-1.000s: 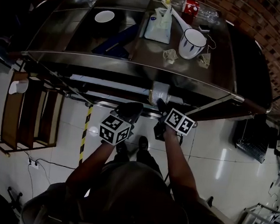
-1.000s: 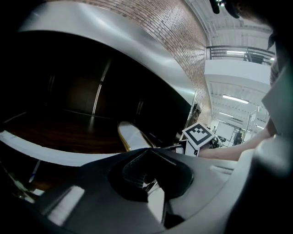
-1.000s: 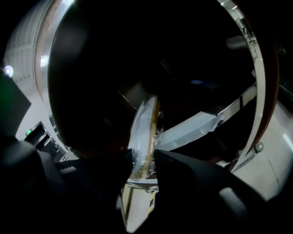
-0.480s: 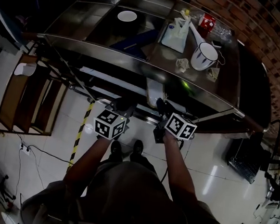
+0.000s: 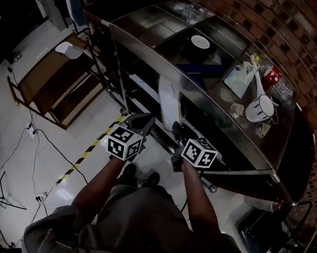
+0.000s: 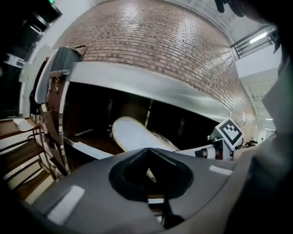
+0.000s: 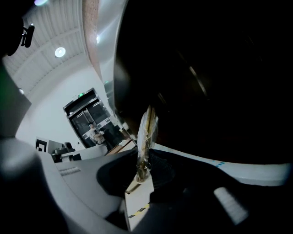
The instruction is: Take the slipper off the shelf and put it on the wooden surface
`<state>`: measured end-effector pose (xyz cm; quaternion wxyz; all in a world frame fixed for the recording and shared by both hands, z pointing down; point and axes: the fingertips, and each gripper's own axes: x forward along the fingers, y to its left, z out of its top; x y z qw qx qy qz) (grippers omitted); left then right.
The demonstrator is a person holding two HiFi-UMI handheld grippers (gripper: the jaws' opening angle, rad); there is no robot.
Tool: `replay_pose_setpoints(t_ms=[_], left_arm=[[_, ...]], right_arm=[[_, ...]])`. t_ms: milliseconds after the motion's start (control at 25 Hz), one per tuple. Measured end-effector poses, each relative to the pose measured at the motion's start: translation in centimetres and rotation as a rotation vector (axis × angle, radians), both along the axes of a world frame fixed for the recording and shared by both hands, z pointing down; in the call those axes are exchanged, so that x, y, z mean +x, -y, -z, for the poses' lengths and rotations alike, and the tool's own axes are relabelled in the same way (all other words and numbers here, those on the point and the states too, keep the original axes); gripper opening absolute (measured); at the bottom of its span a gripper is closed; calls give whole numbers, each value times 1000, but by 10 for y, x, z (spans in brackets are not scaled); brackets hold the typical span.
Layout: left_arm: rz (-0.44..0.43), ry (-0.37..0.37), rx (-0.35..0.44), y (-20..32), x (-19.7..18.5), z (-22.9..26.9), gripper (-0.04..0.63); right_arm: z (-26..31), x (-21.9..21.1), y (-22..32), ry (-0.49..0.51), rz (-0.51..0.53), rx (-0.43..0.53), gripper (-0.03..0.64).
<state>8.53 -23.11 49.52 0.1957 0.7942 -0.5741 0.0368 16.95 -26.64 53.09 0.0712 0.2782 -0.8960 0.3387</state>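
Quick update: we've got the slipper (image 5: pixel 167 99), a white one in clear wrap, held up between our two claws right in front of the steel tabletop (image 5: pixel 150 24). Its far end points into the dark shelf space under that tabletop, and we honestly can't tell if it touches anything in there.

The right claw (image 7: pixel 144 164) has just been closing its jaws. They're clamped on the slipper's near end, which stands edge-on between the pads. The left claw (image 6: pixel 149 157) is pinched almost fully together, with a thin sliver of the slipper's edge caught in it. From that side we see the pale sole spreading out ahead.

The wooden rack (image 5: pixel 52 87) sits off to our left on the tiled floor, well apart from the slipper, with a small white thing (image 5: pixel 70 49) on its top corner. A strip of yellow-and-black tape (image 5: pixel 88 156) runs across the floor between us and the rack.

On the tabletop there's a white plate (image 5: pixel 200 42), a white pouch (image 5: pixel 240 78) and a white cup (image 5: pixel 260 108), all bunched toward the brick wall (image 5: pixel 297 36).
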Motion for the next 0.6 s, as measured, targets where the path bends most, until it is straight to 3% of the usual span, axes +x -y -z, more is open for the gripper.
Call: replay_pose_setpoints(t_ms=[320,600], left_arm=[[264,-5,-36,-64,-90,-7,3],[408,-20,-13,-104,-184,-4,3]], right_arm=[[2,-93,-40,-16,267,33,57],[6,-189,-73,-29,414,58,57]])
